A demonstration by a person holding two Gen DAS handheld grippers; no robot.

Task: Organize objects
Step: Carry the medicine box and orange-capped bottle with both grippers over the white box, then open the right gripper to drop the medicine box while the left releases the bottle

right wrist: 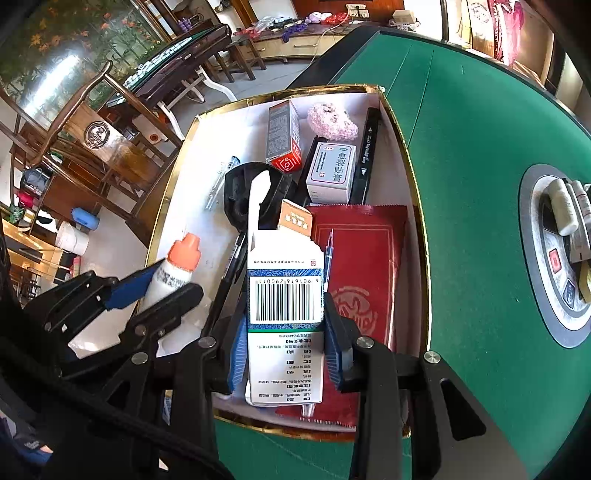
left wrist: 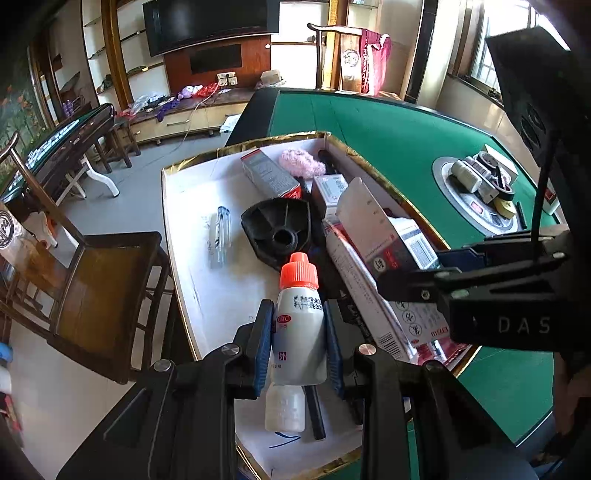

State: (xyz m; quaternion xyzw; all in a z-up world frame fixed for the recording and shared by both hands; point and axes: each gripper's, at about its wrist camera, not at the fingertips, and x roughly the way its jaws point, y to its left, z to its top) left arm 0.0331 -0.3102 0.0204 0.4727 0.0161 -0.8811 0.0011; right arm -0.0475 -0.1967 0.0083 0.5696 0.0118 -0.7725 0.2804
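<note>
- Bottle (left wrist: 299, 321) with an orange cap is sitting clamped between the left gripper (left wrist: 298, 349) pads, hanging over the near end of the gold-rimmed white box (left wrist: 192, 221).
- Carton (right wrist: 284, 306) with an open flap and barcode is being gripped by the right gripper (right wrist: 283, 350), above the red packet (right wrist: 362, 266) inside the same box.
- Both items are seemingly being delivered; next each needs lowering into a free spot, probably the bare white floor at the left, before the jaws let go.
- Box is resting on a green felt mahjong table (left wrist: 399, 125); wooden chairs (left wrist: 96, 280) and a wall television (left wrist: 210, 22) are filling the room beyond.
</note>
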